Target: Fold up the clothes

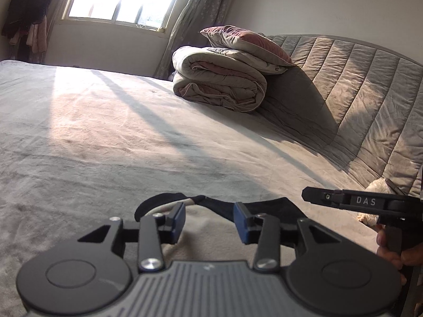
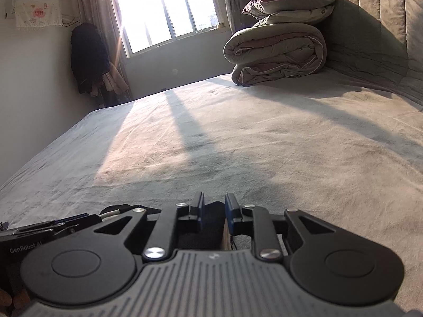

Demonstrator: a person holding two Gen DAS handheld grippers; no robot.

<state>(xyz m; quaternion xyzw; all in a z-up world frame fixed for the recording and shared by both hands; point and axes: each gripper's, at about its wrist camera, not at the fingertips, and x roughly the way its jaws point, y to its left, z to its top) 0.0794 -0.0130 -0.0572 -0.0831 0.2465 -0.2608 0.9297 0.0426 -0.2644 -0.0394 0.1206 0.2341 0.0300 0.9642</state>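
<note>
Black cloth [image 1: 219,206], soft, creased bedsheet [image 1: 105,137]

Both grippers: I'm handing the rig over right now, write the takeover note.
Left gripper: open, low over the dark garment, gripping nothing.
Right gripper: jaws narrowly apart with dark cloth between them; a firm grip cannot be confirmed.
Garment lies at the near edge of the bed, crumpled. Folded quilt and pillow sit by the headboard.
Done: no fold visible.
Left: spread, then fold.

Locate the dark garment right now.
The dark garment lies on the bed at its near edge, low in both wrist views, just ahead of the left gripper and between the right gripper's part-open jaws.
</note>
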